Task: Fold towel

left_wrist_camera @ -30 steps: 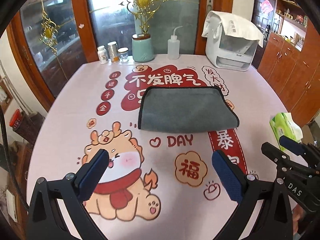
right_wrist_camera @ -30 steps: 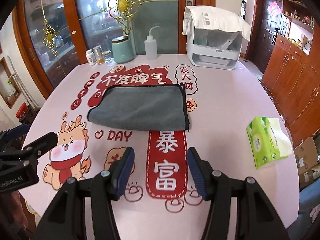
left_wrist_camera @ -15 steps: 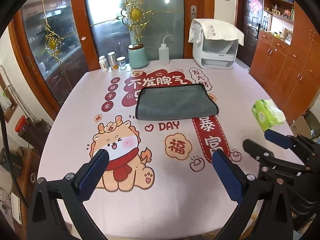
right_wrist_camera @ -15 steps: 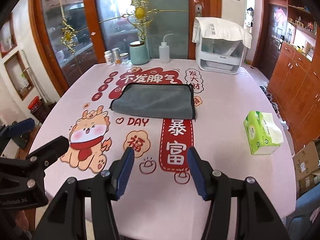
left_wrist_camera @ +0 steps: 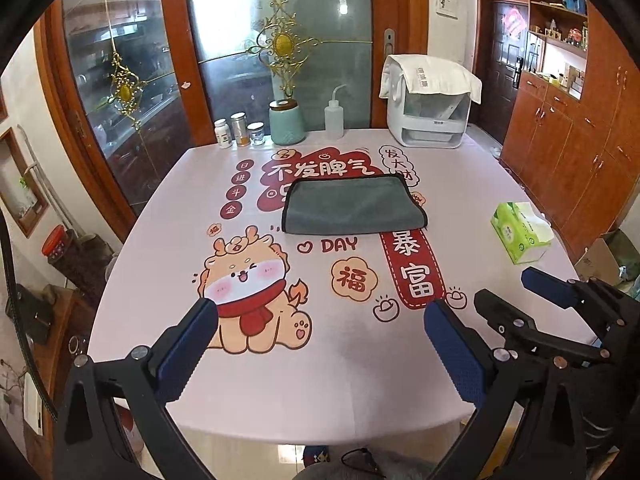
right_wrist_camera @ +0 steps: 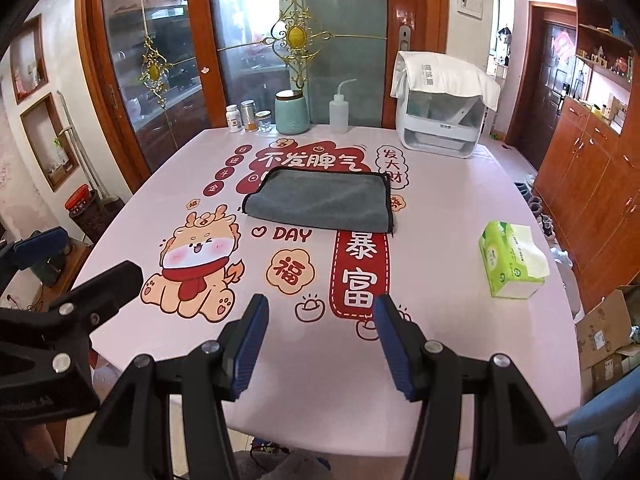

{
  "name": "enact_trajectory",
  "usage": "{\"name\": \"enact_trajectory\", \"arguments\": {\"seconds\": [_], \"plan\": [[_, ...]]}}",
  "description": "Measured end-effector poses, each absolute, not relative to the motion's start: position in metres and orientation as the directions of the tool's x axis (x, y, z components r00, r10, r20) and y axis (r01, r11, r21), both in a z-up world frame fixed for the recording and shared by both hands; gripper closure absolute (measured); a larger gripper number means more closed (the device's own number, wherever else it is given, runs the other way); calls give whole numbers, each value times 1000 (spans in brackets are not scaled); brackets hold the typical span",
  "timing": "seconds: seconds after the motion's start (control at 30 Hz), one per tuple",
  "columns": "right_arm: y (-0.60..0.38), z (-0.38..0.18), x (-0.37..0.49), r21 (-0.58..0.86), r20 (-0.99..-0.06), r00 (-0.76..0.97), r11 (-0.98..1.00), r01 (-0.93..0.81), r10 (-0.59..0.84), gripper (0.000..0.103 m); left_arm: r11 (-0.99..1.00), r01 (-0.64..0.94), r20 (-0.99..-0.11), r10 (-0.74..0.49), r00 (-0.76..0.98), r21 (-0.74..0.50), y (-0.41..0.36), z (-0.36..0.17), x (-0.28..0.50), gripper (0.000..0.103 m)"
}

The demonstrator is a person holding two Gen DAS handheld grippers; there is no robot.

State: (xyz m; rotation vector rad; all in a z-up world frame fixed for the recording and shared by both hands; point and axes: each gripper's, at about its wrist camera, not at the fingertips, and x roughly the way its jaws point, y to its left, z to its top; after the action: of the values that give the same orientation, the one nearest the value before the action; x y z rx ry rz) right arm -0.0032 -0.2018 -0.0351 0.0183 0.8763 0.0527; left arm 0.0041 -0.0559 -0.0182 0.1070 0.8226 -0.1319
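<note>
A grey towel [left_wrist_camera: 352,206] with a dark edge lies folded flat on the far middle of the printed pink tablecloth [left_wrist_camera: 320,360]; it also shows in the right wrist view [right_wrist_camera: 320,200]. My left gripper [left_wrist_camera: 320,320] is open and empty, held high over the near table edge, far from the towel. My right gripper [right_wrist_camera: 320,312] is open and empty, also near the front edge. The right gripper [left_wrist_camera: 516,292] shows at the right of the left wrist view, and the left gripper [right_wrist_camera: 76,256] at the left of the right wrist view.
A green tissue pack [left_wrist_camera: 520,236] lies at the table's right side [right_wrist_camera: 512,260]. At the back stand a white appliance with a cloth over it [left_wrist_camera: 428,108], a squeeze bottle [left_wrist_camera: 334,116], a teal jar [left_wrist_camera: 286,122] and small jars [left_wrist_camera: 238,130]. Wooden cabinets stand at the right.
Both grippers have pulled back and up from the table, so the towel looks smaller and farther. The towel has not moved. Both stay open.
</note>
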Motion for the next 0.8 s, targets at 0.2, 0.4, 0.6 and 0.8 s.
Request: {"name": "enact_trajectory", "arguments": {"seconds": [0.2,0.4,0.6,0.8], "plan": [[-202,-29,-7,70,-775,629,998,-5,57,47,990,137,-745,-72,663,26,-48,-13,2,1],[-201,-21,-8,72,-769,639,997,34,34,47,992,123,-743,-75,665,10,-41,-4,4,1],[-195,-14,-9,66,-770,638,996,64,10,47,995,103,-744,-57,666,16,-34,0,8,1],[-193,-8,-12,48,-761,648,994,100,-29,37,995,89,-742,-33,669,36,-30,0,10,1]]}}
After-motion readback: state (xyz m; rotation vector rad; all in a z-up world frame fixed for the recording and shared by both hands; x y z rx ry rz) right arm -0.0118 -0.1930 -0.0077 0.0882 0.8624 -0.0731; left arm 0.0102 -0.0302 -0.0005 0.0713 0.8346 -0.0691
